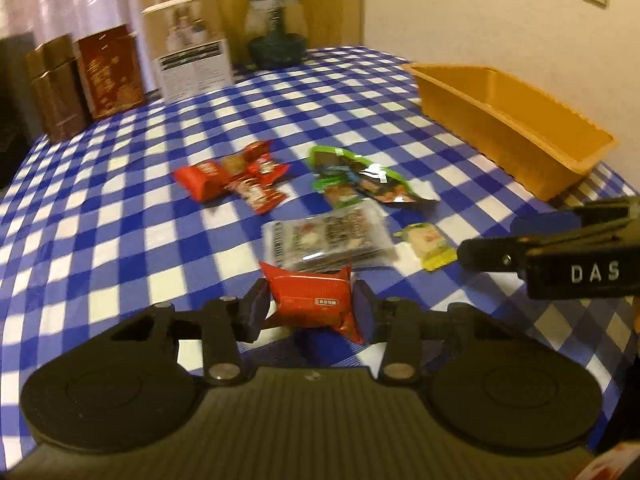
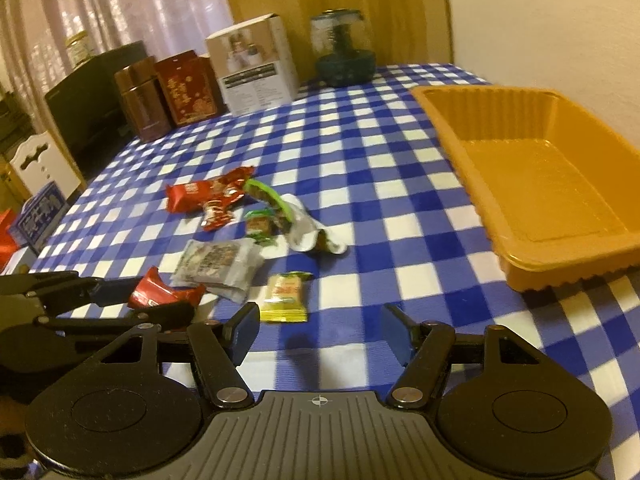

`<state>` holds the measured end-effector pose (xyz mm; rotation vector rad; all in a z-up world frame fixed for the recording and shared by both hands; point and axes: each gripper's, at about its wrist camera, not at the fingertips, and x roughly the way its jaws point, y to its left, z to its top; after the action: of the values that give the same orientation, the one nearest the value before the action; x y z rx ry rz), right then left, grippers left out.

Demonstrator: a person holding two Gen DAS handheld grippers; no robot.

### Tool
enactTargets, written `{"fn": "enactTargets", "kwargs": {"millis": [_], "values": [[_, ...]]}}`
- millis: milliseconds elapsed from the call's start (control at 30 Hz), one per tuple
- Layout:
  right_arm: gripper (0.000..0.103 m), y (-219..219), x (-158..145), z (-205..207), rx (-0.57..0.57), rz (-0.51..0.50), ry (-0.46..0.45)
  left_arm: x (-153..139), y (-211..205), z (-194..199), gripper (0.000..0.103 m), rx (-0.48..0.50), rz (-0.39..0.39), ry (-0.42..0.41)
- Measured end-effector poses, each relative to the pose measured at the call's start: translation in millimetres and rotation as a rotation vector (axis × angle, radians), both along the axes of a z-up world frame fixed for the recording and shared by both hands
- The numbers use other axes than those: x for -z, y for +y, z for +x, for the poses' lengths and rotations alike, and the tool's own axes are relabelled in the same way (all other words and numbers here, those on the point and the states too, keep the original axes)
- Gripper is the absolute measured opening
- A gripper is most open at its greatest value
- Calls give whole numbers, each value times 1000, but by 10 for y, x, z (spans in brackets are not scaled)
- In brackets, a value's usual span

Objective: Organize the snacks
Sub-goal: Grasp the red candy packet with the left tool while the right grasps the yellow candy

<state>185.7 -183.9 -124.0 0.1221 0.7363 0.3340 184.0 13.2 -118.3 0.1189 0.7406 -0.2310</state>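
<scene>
The left gripper [image 1: 310,306] is held low over the table [image 1: 120,216], its two blue pads clenched on a red snack packet [image 1: 316,304] that sits pinched between them, lifted just clear of the cloth. The right gripper [image 2: 316,332] hovers beside it on the right, its pads spread wide with nothing between them, pointing toward a small yellow packet [image 2: 285,296] that lies just ahead of its fingertips. In the left wrist view the right gripper enters only partly from the frame edge, and in the right wrist view the left one is cut off at the left edge. Both views are soft with blur, so print on the wrappers cannot be read. The table wears a blue-and-white checked cloth; an orange tray [image 2: 560,268] stands on its right side, well apart from the loose snacks: a clear-wrapped pack [image 1: 328,244], green packets [image 1: 360,176] and a cluster of red packets [image 1: 236,178]. At the far edge stand a white box [image 1: 192,48], a dark red box [image 1: 110,72], brown tins [image 1: 56,88] and a glass jar [image 1: 276,32], with curtains [image 2: 120,4] behind.
</scene>
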Motion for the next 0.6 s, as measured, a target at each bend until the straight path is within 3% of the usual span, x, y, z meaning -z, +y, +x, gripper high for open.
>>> {"fn": "enactTargets", "kwargs": {"millis": [600], "values": [[35,393,144,251,-42,-104,-33,-66,253,-6,41,-91,-79,13]]}}
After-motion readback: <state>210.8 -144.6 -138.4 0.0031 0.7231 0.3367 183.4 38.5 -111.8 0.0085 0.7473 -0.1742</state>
